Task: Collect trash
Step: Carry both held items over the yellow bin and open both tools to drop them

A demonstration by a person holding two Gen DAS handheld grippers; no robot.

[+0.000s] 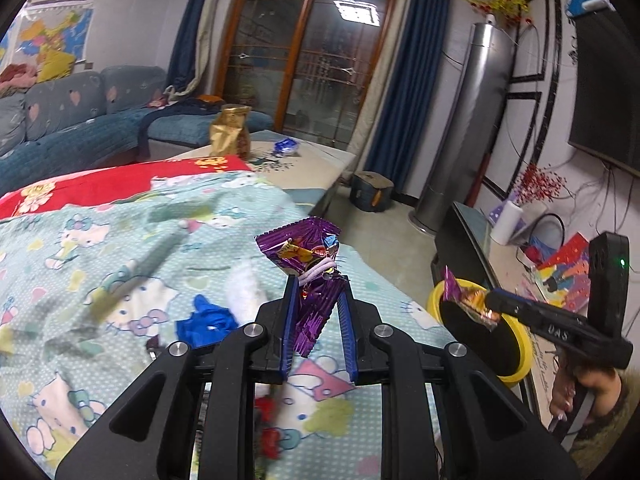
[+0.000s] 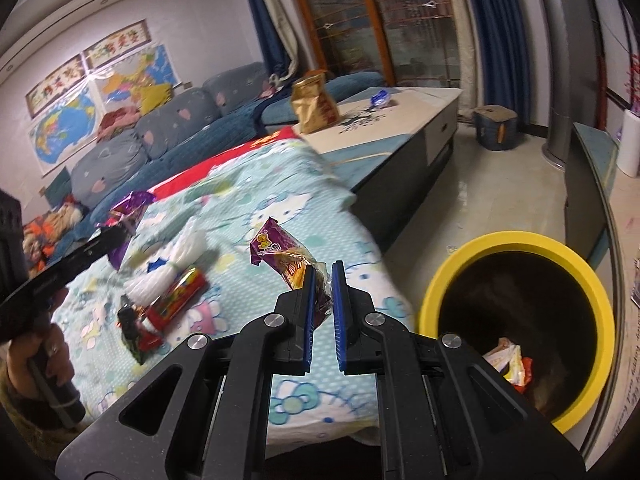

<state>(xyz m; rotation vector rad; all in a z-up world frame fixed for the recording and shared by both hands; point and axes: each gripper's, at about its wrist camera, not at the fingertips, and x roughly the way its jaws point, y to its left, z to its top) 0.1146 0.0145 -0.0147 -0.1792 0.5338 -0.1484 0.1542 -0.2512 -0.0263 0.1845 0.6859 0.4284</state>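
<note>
My left gripper (image 1: 318, 284) is shut on a crumpled purple foil wrapper (image 1: 304, 248) with a white band around it, held above the cartoon-print blanket (image 1: 120, 248). Off to the right, my right gripper (image 1: 490, 300) is shut on a purple and yellow snack wrapper (image 1: 466, 294), in front of the yellow bin (image 1: 520, 364). In the right wrist view, the right gripper (image 2: 323, 276) pinches that snack wrapper (image 2: 276, 254) at the blanket's edge, left of the yellow bin (image 2: 516, 240). The left gripper (image 2: 120, 234) with its purple wrapper (image 2: 130, 208) shows at far left. White tissue (image 2: 188, 248), a red wrapper (image 2: 180, 292) and a dark wrapper (image 2: 132, 320) lie on the blanket.
The bin holds a few wrappers (image 2: 512, 364) at its bottom. A gold bag (image 2: 312, 104) and a blue wrapper (image 2: 380, 98) sit on the coffee table (image 2: 420, 112) beyond the blanket. A sofa (image 2: 168, 132) runs along the left; a low cabinet (image 2: 588, 184) stands behind the bin.
</note>
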